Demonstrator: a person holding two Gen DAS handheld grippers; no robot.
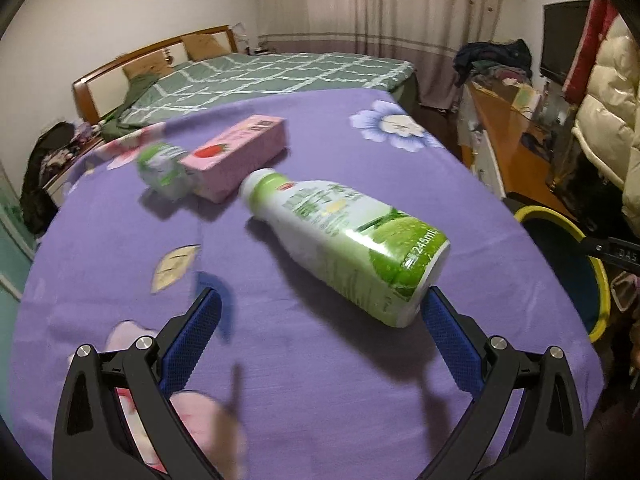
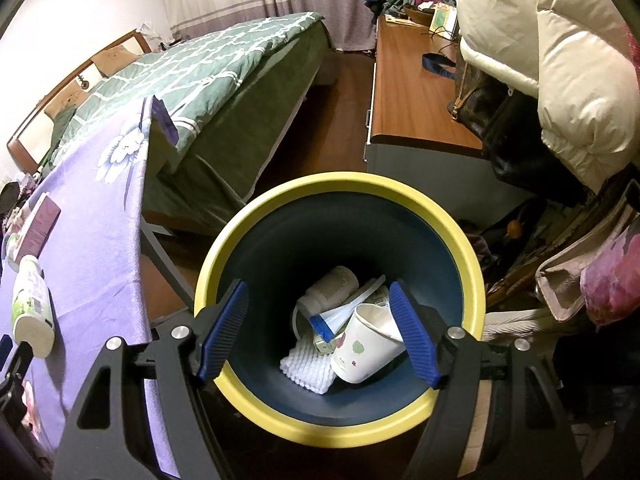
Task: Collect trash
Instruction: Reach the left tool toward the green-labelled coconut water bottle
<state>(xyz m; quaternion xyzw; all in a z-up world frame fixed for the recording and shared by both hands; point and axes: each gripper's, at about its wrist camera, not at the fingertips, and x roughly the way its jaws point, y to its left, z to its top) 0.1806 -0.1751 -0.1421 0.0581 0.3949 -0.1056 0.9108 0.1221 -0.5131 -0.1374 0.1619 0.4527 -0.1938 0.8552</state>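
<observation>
A white-and-green drink bottle (image 1: 348, 240) lies on its side on the purple flowered tablecloth (image 1: 300, 380), base toward me. My left gripper (image 1: 320, 304) is open just short of it, and the right fingertip (image 1: 436, 308) is close to the bottle's base. Behind the bottle lie a pink carton (image 1: 240, 156) and a crumpled green-white piece (image 1: 164, 168). My right gripper (image 2: 318, 292) hangs open and empty over the yellow-rimmed blue bin (image 2: 340, 180). In the bin are a paper cup (image 2: 368, 344), a white bottle (image 2: 332, 284) and a white foam net (image 2: 308, 368). The right wrist view also shows the drink bottle (image 2: 30, 300) at the table's edge.
The bin (image 1: 600, 280) stands on the floor off the table's right edge. A bed with a green quilt (image 2: 192, 72) lies beyond the table. A wooden desk (image 2: 416, 92), a cream puffer jacket (image 2: 560, 60) and bags (image 2: 580, 280) crowd the right side.
</observation>
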